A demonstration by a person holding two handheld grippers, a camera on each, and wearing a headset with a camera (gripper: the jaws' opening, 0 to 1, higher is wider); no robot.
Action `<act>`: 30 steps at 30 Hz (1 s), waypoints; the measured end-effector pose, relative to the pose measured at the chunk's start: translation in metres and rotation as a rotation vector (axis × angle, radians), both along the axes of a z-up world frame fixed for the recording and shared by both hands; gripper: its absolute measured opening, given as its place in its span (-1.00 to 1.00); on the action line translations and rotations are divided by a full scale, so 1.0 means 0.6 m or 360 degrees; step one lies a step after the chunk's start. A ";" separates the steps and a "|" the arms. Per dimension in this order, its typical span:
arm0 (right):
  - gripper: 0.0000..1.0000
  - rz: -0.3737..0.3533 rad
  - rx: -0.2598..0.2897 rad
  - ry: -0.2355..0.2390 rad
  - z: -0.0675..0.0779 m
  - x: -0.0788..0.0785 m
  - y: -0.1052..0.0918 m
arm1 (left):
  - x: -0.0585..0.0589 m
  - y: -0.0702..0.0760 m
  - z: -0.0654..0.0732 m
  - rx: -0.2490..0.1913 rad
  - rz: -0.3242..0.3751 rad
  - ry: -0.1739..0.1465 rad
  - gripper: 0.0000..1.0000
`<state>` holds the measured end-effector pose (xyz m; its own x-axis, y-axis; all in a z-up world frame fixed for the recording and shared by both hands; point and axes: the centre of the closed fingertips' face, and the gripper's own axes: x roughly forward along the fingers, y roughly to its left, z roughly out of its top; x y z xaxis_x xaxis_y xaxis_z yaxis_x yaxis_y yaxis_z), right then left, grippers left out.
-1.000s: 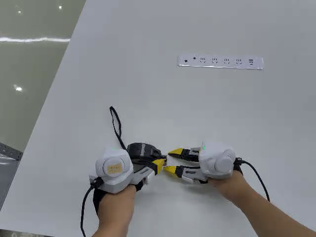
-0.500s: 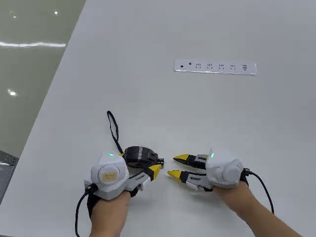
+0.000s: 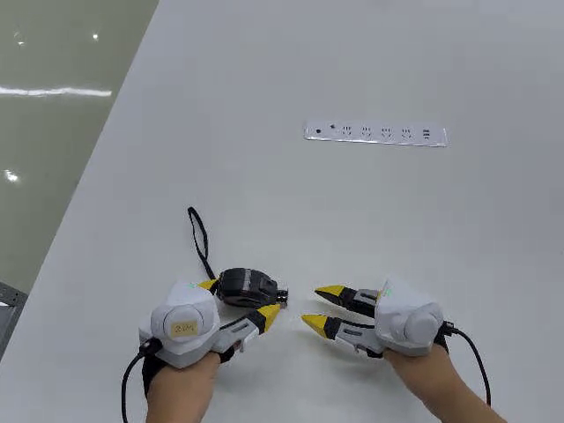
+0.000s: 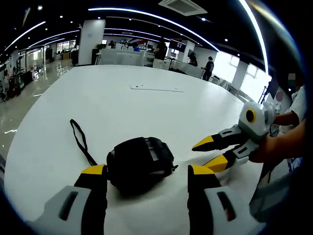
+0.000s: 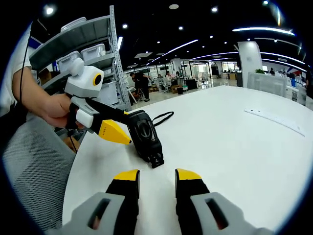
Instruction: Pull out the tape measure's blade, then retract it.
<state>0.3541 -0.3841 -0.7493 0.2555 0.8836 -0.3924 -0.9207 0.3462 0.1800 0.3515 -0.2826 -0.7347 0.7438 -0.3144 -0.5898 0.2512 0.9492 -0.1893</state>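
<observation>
Tape measure (image 3: 249,287), white workbench (image 3: 370,203), glossy floor (image 3: 53,132)

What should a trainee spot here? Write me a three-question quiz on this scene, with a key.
1. True or false: the jaws of the left gripper stand on either side of the tape measure.
2. The jaws of the right gripper hold: A the tape measure; B a screwdriver; C nothing.
3. Which white thing lies on the table beyond both grippers?
Key: 1 true. 2 C, open and empty. 3 the power strip.
</observation>
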 end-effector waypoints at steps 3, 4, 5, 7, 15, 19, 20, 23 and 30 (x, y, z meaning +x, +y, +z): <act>-0.44 -0.0026 0.0005 0.0001 0.004 -0.002 -0.005 | -0.002 0.004 0.001 -0.0012 0.0001 -0.0006 0.29; -0.44 -0.0032 0.0007 -0.0001 0.004 -0.002 -0.006 | -0.003 0.005 0.003 -0.0014 0.0000 -0.0010 0.29; -0.44 -0.0043 0.0007 -0.0004 0.005 -0.003 -0.008 | -0.003 0.006 0.005 -0.0013 -0.0005 -0.0022 0.28; -0.42 -0.0059 0.0007 0.0002 0.008 -0.003 -0.010 | -0.005 0.008 0.007 -0.0016 -0.0011 -0.0030 0.27; -0.38 -0.0119 0.0018 0.0004 0.018 -0.010 -0.022 | -0.011 0.010 0.019 -0.0024 -0.0044 -0.0063 0.28; -0.36 -0.0138 0.0007 0.0004 0.020 -0.013 -0.028 | -0.015 0.010 0.023 -0.0021 -0.0069 -0.0074 0.28; -0.36 -0.0144 0.0001 0.0002 0.022 -0.014 -0.029 | -0.017 0.011 0.025 -0.0023 -0.0074 -0.0078 0.28; -0.34 -0.0156 -0.0010 0.0003 0.024 -0.017 -0.034 | -0.024 0.012 0.027 -0.0008 -0.0097 -0.0084 0.29; -0.30 -0.0182 -0.0024 -0.0003 0.030 -0.025 -0.044 | -0.036 0.017 0.028 -0.0014 -0.0134 -0.0079 0.30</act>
<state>0.3391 -0.4106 -0.7315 0.3551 0.8427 -0.4047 -0.8753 0.4517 0.1725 0.3297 -0.2723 -0.7178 0.7429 -0.3819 -0.5498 0.3391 0.9228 -0.1828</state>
